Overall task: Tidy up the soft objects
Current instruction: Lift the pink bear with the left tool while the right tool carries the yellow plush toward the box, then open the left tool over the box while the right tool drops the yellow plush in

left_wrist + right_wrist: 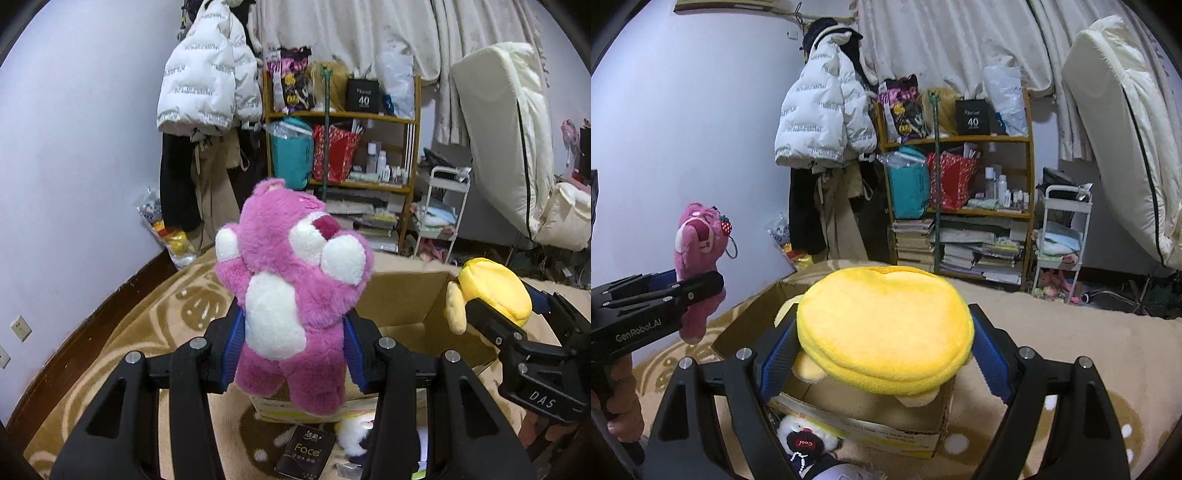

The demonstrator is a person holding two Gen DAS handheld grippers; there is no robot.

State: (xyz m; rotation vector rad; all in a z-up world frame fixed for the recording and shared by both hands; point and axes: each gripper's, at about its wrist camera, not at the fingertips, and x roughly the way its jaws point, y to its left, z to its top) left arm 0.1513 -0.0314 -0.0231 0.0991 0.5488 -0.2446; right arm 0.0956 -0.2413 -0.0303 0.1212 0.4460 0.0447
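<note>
The left gripper [291,354] squeezes the pink bear [291,295] at its tummy, over the box [406,299]. The right gripper [882,354] squeezes the yellow toy [886,328] at its sides, over the box too. Both look soft, light and squashy, so a middle hold seems best.

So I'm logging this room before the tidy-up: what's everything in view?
pink plush bear: 1, pink and white, in left gripper
yellow plush toy: 1, yellow, in right gripper above box
cardboard box: 1, brown, open, on rug
white plush toy: 1, white, on rug beside box
tissue pack: 1, dark, on rug
puffer jacket: 1, white, hanging by wall
shelf: 1, yellow wood, cluttered
mattress: 1, cream, leaning at right
left gripper: black, blue pads
right gripper: black, blue pads
</note>
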